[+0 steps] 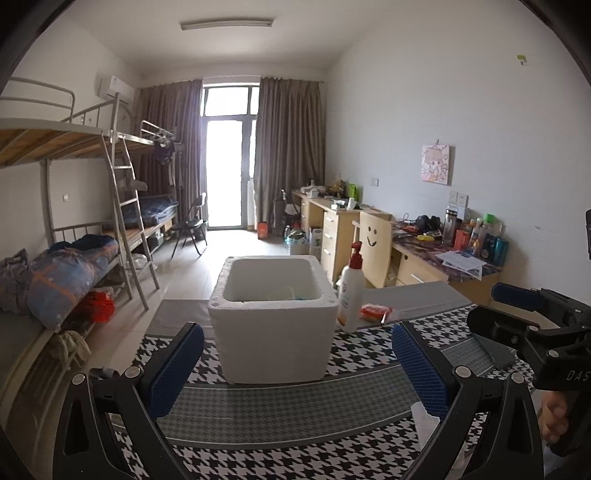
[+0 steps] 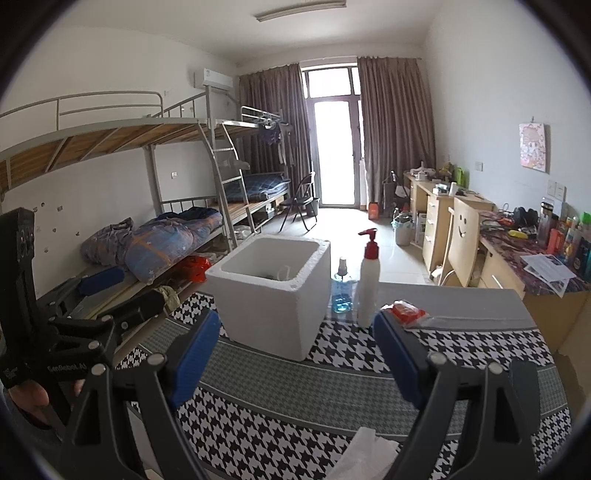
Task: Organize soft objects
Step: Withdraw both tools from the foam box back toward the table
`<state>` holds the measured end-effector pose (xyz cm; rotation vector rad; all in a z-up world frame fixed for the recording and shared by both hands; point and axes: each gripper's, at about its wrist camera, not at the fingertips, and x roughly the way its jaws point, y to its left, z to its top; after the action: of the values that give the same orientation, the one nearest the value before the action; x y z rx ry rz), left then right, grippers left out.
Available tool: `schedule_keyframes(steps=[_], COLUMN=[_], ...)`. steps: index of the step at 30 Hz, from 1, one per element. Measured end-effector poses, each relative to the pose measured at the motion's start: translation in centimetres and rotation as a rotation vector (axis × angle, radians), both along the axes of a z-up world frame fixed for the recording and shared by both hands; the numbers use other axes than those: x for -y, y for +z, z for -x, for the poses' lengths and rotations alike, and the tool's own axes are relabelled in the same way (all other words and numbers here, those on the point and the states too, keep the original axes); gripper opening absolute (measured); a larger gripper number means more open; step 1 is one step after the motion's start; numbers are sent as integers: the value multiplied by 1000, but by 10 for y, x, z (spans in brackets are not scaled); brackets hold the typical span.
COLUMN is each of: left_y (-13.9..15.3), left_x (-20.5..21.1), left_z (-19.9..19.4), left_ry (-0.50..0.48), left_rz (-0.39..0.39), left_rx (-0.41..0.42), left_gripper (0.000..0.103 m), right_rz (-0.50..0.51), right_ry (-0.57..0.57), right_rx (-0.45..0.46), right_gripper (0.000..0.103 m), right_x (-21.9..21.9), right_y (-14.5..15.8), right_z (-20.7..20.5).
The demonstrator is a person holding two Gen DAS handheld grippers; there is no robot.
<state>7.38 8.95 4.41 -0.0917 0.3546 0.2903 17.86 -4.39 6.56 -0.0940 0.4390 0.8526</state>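
White walls and a pale tiled floor point(image 1: 236, 247) frame a dormitory room. Metal bunk beds point(image 1: 92, 192) line the left wall, wooden desks point(image 1: 343, 225) the right. Brown curtains point(image 1: 288, 147) flank a bright glass balcony door point(image 1: 229, 166); a tube lamp point(image 1: 226, 24) sits overhead.

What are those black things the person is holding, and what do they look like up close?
They are two hand-held tongs, left and right. Each has a black frame of angled struts joined by round silver rivets, and two fingers faced with ribbed blue pads. Seen from the side, the left one carries white lettering that seems to read GenRobot.AI; the right one shows letters DAS. No cables are visible.
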Motion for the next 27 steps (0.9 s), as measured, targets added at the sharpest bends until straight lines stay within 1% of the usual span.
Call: schedule_keyframes(steps=[3,15,27], left_y=[-2,-10,-26], left_x=[6,22,46], left_z=[1,1,-1], left_ry=[-19,-86,-122], left_rz=[0,17,15], left_rx=[4,10,19], left_gripper=[102,102,102], right_rz=[-2,-19,-28], right_ry=[-10,-45,-101], right_rx=[10,-3,-2], right_gripper=[88,88,88], right_x=[7,28,48], right_y=[-4,-12,-20], right_z=[2,4,10])
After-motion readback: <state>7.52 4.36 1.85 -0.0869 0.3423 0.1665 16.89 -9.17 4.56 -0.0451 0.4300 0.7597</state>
